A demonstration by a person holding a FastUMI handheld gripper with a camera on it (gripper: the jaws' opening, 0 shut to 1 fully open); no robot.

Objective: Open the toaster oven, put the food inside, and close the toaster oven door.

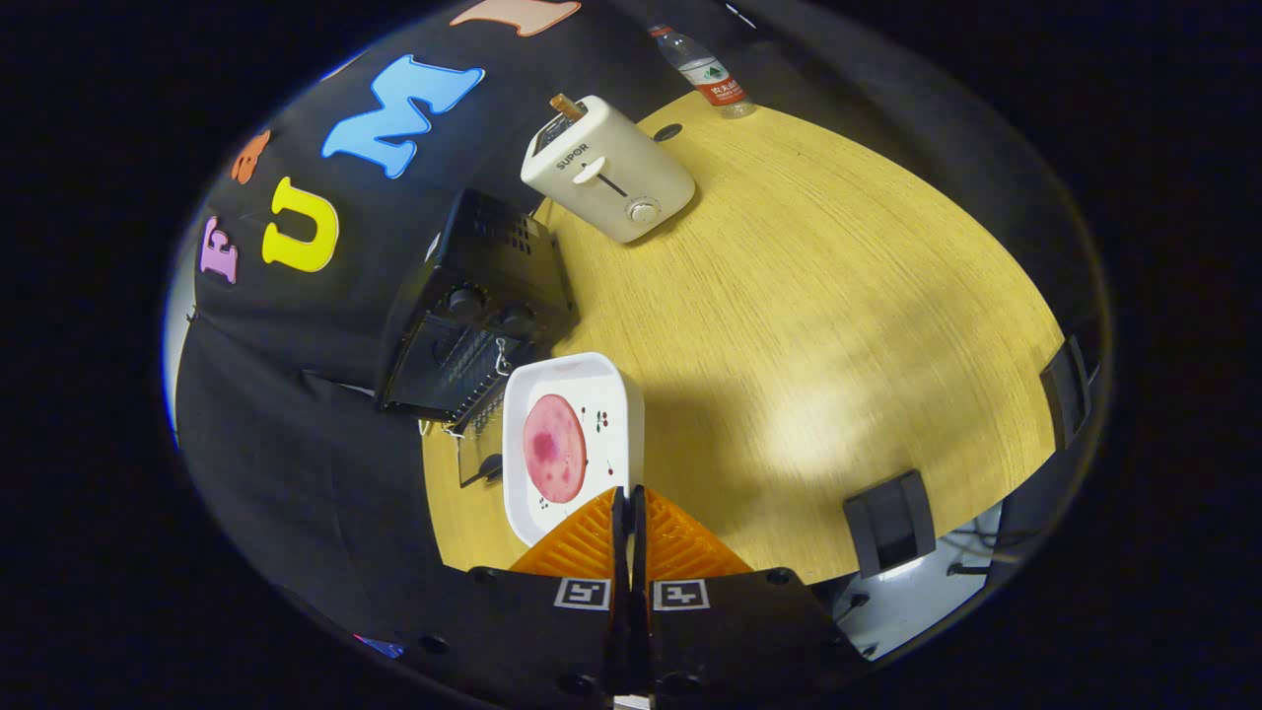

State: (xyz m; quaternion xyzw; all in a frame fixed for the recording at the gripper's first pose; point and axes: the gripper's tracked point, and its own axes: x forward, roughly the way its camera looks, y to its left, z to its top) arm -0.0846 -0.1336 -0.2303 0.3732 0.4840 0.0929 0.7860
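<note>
Round wooden table [838, 296] fills the centre and right of the frame, black cloth booth wall behind it across the upper left. Black toaster oven [473, 316] sits at the table's left edge, left of centre in the frame, two knobs visible on its front; its door [480, 459] is dropped open toward the lower left, wire rack showing in the opening. White rectangular tray [611, 394] lies just beside the oven's open front, lower centre of the frame, with a round pink slice of food [554, 448] on it plus a few small dark specks, too small to identify. Gripper [629, 508] at bottom centre, its two fingers pressed together with only a thin slit between them, the tips overlapping the near edge of the tray; whether anything is pinched there cannot be told, the tray rim is hidden under the tips. Two square marker tags sit on the gripper body below the fingers. White pop-up toaster [608, 170] stands upper centre, beyond the oven, something brown sticking out of its slot, lever and dial on the side facing the camera. Clear water bottle [705, 74] with a red label lies at the far table edge, top of frame. Two dark clamp-like blocks [889, 521] grip the table rim at lower right and right.
</note>
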